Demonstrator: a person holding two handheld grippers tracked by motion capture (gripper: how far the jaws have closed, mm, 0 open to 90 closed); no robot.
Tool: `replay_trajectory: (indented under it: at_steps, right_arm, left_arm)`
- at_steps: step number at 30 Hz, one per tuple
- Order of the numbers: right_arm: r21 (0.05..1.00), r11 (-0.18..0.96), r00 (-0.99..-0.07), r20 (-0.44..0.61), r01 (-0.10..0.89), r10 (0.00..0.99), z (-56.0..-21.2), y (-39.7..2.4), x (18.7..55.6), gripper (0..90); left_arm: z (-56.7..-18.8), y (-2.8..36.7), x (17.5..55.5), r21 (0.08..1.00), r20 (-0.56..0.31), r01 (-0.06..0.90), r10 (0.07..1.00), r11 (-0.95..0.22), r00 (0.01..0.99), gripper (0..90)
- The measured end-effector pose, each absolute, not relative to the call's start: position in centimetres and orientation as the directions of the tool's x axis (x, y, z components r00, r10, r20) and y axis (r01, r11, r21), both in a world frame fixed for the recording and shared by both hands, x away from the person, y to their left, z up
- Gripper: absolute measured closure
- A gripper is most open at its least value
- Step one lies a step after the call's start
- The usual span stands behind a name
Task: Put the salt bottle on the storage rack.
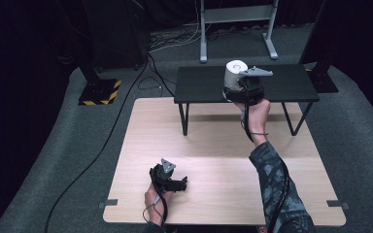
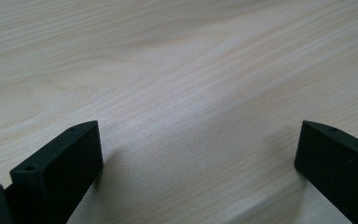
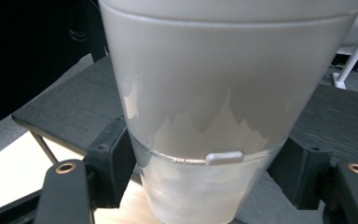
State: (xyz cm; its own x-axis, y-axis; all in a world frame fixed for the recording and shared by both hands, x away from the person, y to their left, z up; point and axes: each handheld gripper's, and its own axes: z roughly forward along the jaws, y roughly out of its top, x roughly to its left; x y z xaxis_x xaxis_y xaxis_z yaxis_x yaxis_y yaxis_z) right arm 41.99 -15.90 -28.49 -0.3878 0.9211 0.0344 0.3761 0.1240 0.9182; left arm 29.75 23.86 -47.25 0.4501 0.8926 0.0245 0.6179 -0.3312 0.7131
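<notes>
In the high view, the right forearm, in a patterned sleeve (image 1: 274,179), reaches forward from the bottom edge, and the right hand (image 1: 255,112) lifts the right gripper (image 1: 234,83) up over the near edge of the black side table (image 1: 291,85). The gripper carries a white lidded cup (image 1: 233,73), held upright above the black top. The left hand (image 1: 154,199) lies low near the front edge of the light wooden table (image 1: 213,145), with the left gripper (image 1: 179,184) resting just over the board and pointing toward the right. A black cable (image 1: 102,145) runs across the grey carpet on the left, past a stand base with yellow-black stripes (image 1: 99,92); a grey metal frame (image 1: 235,29) stands behind the black table.

In the left gripper view, the two black jaws stand wide apart with bare wood grain (image 2: 177,84) between them; they hold nothing and hover close over the board.

In the right gripper view, the jaws are clamped on the lower body of the cup (image 3: 214,93), one pad pressing each side. The cup is pale grey-white with a jagged lighter pattern and a thin seam with a small tab low on the wall. Behind it lies the black table top (image 3: 70,107), and below left a strip of the wooden table (image 3: 9,168).
</notes>
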Motion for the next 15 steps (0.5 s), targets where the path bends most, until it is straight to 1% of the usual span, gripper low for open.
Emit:
replay_trajectory:
  at_steps: [15]
  right_arm:
    - [0.911, 0.130, -0.408, 0.044, 0.390, 0.912, -28.8, -11.6, 45.5, 29.0]
  left_arm:
    - [-47.3, 23.9, 29.8, 0.713, 0.021, 0.618, 0.891, -0.331, 0.453, 0.2]
